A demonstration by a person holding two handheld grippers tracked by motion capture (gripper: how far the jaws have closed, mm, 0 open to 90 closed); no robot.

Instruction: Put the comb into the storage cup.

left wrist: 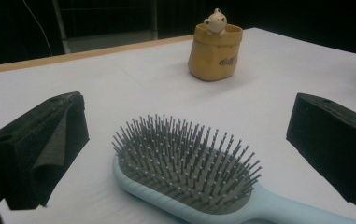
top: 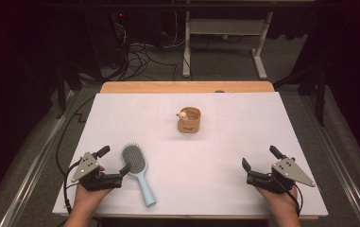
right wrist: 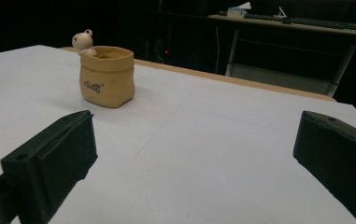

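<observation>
Brush [top: 137, 171] lies flat on the white worktop [top: 206, 156], bristles up, near-left of the pot [top: 189, 120], handle toward the person. Pot stands upright past mid-worktop, small figure [top: 182, 114] on its rim. Left tool [top: 114, 161] spread wide, released, one jaw on each side of the brush head, not touching it. Right tool [top: 260, 158] also released, jaws apart over bare worktop, near-right of the pot, well apart from it.

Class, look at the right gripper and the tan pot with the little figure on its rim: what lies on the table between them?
Nothing: between the right gripper and the tan pot the white table is bare, as the high view shows.
</observation>
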